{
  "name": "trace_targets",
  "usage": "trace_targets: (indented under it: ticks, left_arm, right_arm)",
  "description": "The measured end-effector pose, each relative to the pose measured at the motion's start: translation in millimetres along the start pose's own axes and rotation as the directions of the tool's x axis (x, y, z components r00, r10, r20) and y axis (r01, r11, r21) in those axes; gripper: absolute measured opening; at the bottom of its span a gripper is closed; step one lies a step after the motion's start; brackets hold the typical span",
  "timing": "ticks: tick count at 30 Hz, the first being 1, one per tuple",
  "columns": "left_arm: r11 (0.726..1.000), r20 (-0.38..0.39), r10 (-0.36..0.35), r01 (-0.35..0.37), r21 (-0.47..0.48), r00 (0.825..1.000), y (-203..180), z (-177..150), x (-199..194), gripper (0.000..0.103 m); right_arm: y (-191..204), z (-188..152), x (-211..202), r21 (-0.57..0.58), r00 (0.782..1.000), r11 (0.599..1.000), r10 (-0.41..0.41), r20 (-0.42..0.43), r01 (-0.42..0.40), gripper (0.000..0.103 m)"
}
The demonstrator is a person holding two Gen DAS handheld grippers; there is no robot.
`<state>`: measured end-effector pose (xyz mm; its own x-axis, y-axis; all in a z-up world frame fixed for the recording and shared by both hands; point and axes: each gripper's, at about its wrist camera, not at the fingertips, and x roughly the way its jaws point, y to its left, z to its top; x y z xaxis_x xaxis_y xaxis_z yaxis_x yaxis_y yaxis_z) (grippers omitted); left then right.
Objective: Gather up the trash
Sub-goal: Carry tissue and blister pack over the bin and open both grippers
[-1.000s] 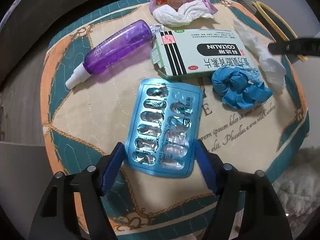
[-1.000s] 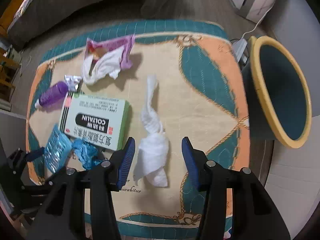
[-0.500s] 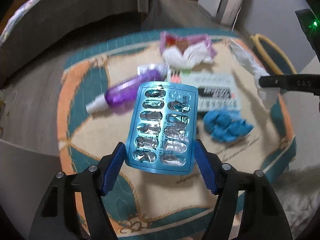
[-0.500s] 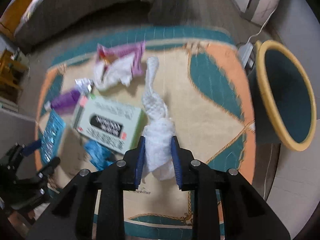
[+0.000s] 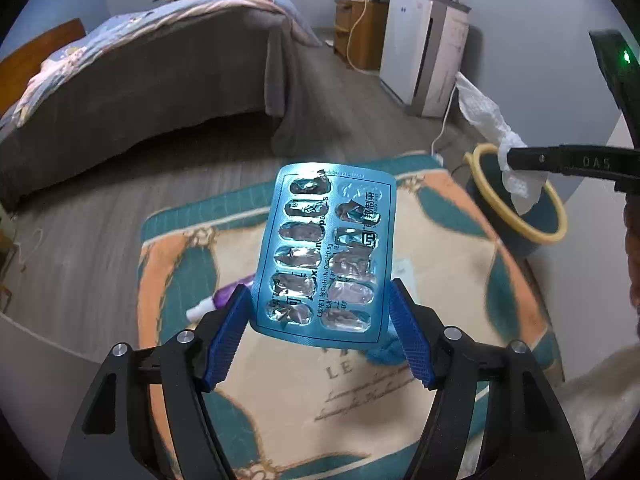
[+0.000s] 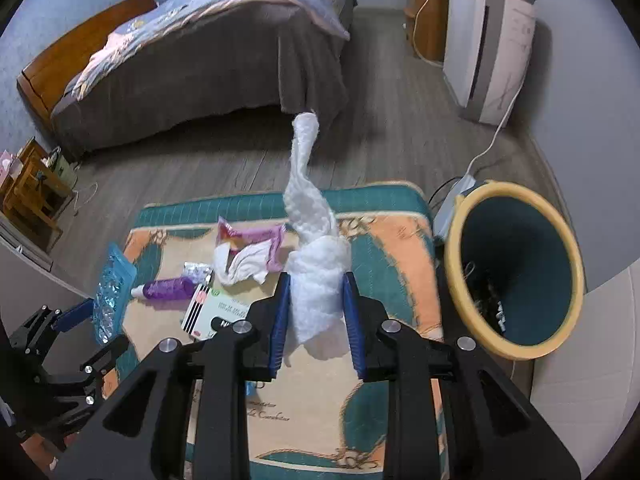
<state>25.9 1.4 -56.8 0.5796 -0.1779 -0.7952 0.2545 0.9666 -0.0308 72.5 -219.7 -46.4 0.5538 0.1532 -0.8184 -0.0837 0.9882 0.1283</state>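
A blue blister pack [image 5: 324, 248] with emptied foil pockets is held up above the patterned mat [image 5: 448, 280]; my left gripper [image 5: 318, 300] is shut on its lower edges. A long twisted white tissue [image 6: 316, 240] stands up from my right gripper [image 6: 316, 284], whose blue pads are shut on its thick lower part. Both are raised off the mat. The teal bin with a yellow rim [image 6: 451, 264] stands just right of the mat, dark inside with some bits at the bottom. In the right wrist view the left gripper [image 6: 98, 326] and blister pack [image 6: 110, 292] show at the far left.
Still on the mat lie a purple spray bottle [image 6: 168, 288], a green-and-white medicine box [image 6: 216, 312], a pink wrapper with a white tissue [image 6: 248, 248] and a crumpled blue wad [image 5: 384, 354]. A bed [image 6: 200, 60], a white appliance [image 6: 488, 52] and a cable [image 6: 492, 140] stand beyond.
My right gripper closed on the white tissue and lifted it. My left gripper raised the blister pack off the mat. Both views tilted up toward the room.
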Motion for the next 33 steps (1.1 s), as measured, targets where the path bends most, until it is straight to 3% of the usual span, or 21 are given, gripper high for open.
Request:
trace_targets:
  ticks: [11,19,27,33]
  left_arm:
    - [0.999,0.062,-0.039,0.038,0.021,0.997,-40.4,30.3,-6.4,0.071]
    - [0.996,0.062,-0.05,0.045,0.076,0.997,-71.1,40.1,1.9,0.071]
    - [0.99,0.061,-0.049,0.04,0.137,0.997,-99.2,55.8,11.6,0.071]
    - [0.985,0.043,-0.083,0.075,0.157,0.996,-125.7,71.8,25.5,0.071]
  right_arm:
    - [-46.9,9.8,-29.6,0.017,0.997,1.0,-0.014,0.078,0.013,0.025]
    - [-77.6,13.6,-43.2,0.054,0.993,0.998,-0.023,0.119,0.017,0.025]
    - [-99.0,16.9,-46.6,0.09,0.992,0.996,-0.012,0.127,0.0,0.025]
    - [-116.8,16.3,-38.7,0.109,0.994,0.994,-0.037,0.103,0.026,0.025]
